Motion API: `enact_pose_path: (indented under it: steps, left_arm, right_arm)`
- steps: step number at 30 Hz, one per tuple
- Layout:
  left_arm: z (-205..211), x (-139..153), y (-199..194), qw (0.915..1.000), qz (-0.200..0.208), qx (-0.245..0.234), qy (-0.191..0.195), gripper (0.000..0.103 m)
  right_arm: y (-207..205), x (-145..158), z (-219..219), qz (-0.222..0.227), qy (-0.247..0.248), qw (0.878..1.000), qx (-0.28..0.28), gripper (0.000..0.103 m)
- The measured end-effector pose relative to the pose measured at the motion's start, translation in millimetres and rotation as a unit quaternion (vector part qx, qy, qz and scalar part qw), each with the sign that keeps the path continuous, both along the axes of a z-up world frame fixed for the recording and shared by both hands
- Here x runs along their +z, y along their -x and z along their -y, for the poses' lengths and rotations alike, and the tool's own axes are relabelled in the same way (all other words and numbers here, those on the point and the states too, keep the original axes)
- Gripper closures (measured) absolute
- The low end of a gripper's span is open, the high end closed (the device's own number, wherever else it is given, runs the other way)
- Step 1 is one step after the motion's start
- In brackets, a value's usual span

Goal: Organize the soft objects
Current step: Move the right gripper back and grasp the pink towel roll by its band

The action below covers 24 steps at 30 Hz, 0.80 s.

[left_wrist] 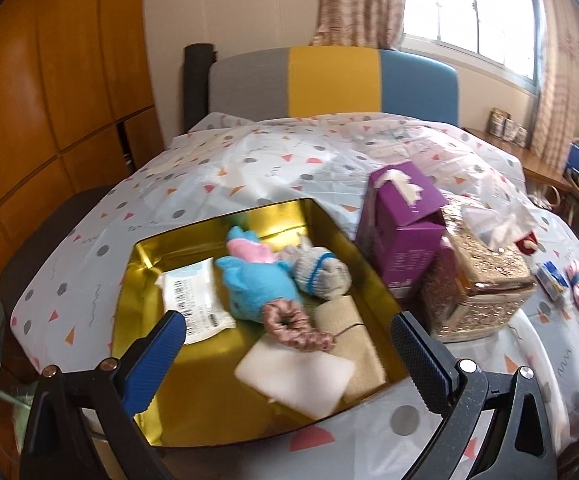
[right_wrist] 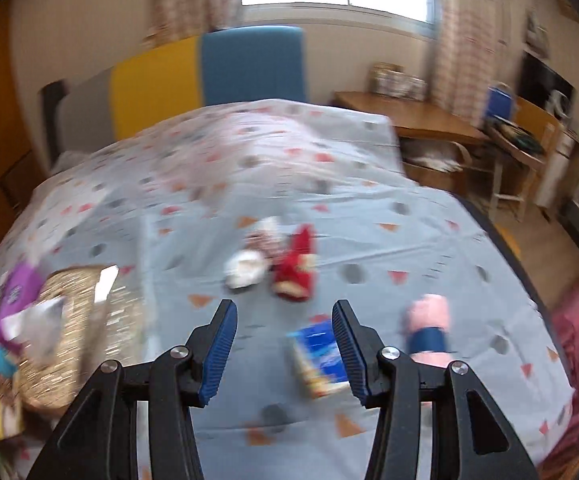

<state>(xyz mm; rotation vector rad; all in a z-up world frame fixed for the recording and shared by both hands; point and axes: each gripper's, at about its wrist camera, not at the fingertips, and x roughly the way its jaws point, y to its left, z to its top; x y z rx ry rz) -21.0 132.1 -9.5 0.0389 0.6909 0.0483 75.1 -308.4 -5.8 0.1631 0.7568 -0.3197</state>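
Note:
A gold tin box (left_wrist: 331,220) lies on the patterned bedspread and holds a blue and pink plush toy (left_wrist: 255,280), a rolled grey sock (left_wrist: 321,274), a brown scrunchie (left_wrist: 285,320), a white wipes packet (left_wrist: 195,304), a beige cloth (left_wrist: 353,332) and a white pad (left_wrist: 295,372). My left gripper (left_wrist: 287,334) hovers open over the near part of the box, holding nothing. In the blurred right wrist view, my right gripper (right_wrist: 285,322) stands open above the bedspread. A blue tissue packet (right_wrist: 319,356) lies by its right finger, a pink roll with a blue band (right_wrist: 427,330) further right, and a red plush (right_wrist: 295,270) and white soft item (right_wrist: 245,268) beyond.
A purple tissue box (left_wrist: 403,220) and a glittery gold tissue box (left_wrist: 477,280) stand right of the tin. The bed has a grey, yellow and blue headboard (left_wrist: 333,80). A wooden desk (right_wrist: 409,116) and chair are to the right, a wardrobe (left_wrist: 49,100) to the left.

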Motion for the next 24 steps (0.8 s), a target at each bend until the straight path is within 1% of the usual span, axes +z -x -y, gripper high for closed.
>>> enact_pose_path:
  steps: [2, 4, 5, 6, 7, 8, 9, 10, 12, 14, 16, 17, 20, 24]
  left_arm:
    - [9.7, 3.1, -0.3, 0.9999, 0.001, -0.017, -0.003, 0.0]
    - [22.1, 7.1, 0.9, 0.9991, 0.006, -0.042, -0.002, 0.0]
    - [26.7, 8.8, 1.3, 0.9985, 0.008, -0.054, -0.001, 0.0]
    - [33.4, 11.8, 2.1, 0.9977, 0.014, -0.066, -0.001, 0.0]
    - [41.1, 15.3, 3.0, 0.9967, 0.023, -0.077, -0.001, 0.0]
    - [47.2, 17.6, 3.2, 0.9957, 0.028, -0.088, 0.0, 0.0]
    - [55.8, 21.0, 2.7, 0.994, 0.03, -0.105, 0.004, 0.0]
    - [62.7, 23.4, 2.0, 0.9926, 0.031, -0.118, 0.007, 0.0]
    - [81.8, 28.2, 1.4, 0.9886, 0.032, -0.147, 0.005, 0.0]
    - [97.9, 31.1, 0.9, 0.9868, 0.03, -0.159, -0.002, 0.0]
    - [113.3, 31.7, -1.6, 0.9835, 0.021, -0.18, -0.001, 0.0]
    - [119.2, 32.5, -2.9, 0.9822, 0.016, -0.187, 0.001, 0.0]
    - [139.4, 33.6, -1.4, 0.9764, 0.011, -0.216, 0.002, 0.0]
    - [162.6, 33.2, 3.1, 0.9685, 0.009, -0.249, -0.004, 0.0]
  right_arm:
    - [5.1, -11.1, 39.1, 0.001, -0.009, 0.998, -0.064, 0.053]
    - [17.3, -25.4, 74.3, 0.007, -0.039, 0.991, -0.126, 0.053]
    - [24.9, -33.2, 90.3, 0.005, -0.061, 0.985, -0.158, 0.053]
    - [30.3, -40.6, 106.8, -0.009, -0.093, 0.977, -0.194, 0.053]
    - [35.9, -43.9, 119.9, -0.002, -0.126, 0.968, -0.215, 0.053]
    - [41.8, -45.2, 129.3, 0.007, -0.147, 0.962, -0.232, 0.053]
    - [46.0, -46.3, 135.3, 0.008, -0.152, 0.957, -0.246, 0.053]
    - [48.9, -48.1, 138.5, 0.006, -0.158, 0.954, -0.254, 0.053]
    - [53.3, -53.9, 144.1, 0.006, -0.189, 0.948, -0.256, 0.053]
    - [51.2, -60.3, 145.4, -0.011, -0.203, 0.946, -0.252, 0.053]
    - [49.9, -65.7, 145.6, -0.022, -0.219, 0.945, -0.244, 0.053]
    - [48.5, -67.5, 144.6, -0.025, -0.224, 0.944, -0.24, 0.053]
    - [43.9, -69.5, 140.1, -0.034, -0.22, 0.946, -0.235, 0.053]
    - [48.2, -71.1, 144.2, -0.027, -0.239, 0.94, -0.242, 0.053]
